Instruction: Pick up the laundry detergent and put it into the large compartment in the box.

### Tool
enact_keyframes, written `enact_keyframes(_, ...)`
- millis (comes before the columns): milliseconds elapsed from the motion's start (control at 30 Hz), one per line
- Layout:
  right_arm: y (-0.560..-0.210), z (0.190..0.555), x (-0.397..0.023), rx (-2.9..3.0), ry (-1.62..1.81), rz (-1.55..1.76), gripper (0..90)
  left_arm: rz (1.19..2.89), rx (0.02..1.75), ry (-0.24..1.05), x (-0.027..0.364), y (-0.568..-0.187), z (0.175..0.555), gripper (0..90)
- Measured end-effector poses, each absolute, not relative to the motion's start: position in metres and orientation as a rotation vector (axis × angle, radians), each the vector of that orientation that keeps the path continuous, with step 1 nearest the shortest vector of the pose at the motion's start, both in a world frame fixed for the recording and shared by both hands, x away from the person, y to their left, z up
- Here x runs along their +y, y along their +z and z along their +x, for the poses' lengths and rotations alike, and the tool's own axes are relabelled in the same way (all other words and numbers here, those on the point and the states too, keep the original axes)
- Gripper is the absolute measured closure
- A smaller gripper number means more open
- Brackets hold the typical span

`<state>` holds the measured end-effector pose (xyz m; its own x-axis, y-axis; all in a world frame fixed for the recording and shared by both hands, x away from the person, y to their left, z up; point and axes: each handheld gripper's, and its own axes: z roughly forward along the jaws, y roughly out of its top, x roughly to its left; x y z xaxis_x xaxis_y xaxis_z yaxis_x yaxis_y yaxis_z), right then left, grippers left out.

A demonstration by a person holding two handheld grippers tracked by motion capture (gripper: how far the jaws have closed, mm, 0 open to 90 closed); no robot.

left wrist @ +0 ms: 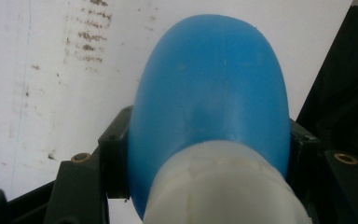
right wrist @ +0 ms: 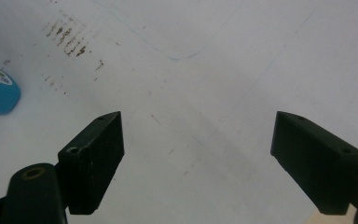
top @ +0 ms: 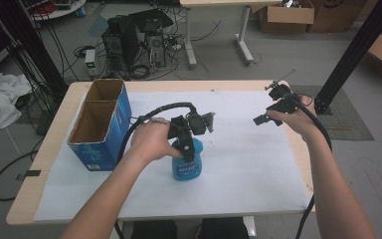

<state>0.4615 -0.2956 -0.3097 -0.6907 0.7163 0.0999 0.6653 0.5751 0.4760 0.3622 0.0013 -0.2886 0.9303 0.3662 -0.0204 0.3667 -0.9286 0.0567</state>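
My left gripper point(top: 189, 149) clamps the upright blue plastic bottle point(top: 185, 167) from above by its shoulder, axis vertical; right gripper point(top: 268, 115) hangs wide open, empty, well apart.

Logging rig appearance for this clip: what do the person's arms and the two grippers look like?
Both forearms are bare, no sleeves or gloves visible. The left gripper and right gripper are black, with blocky, flat-faced jaws fixed by brass-coloured screw inserts. A thick black cable loops from the left gripper, and another trails from the right one along the forearm. No markings can be made out.
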Motion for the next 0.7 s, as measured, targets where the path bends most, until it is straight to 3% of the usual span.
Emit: enact_keyframes(700,-0.308,0.463,-0.289,2.7,0.746,1.174,17.4,2.809,1.114,0.019,0.05,-0.235,0.377,37.6)
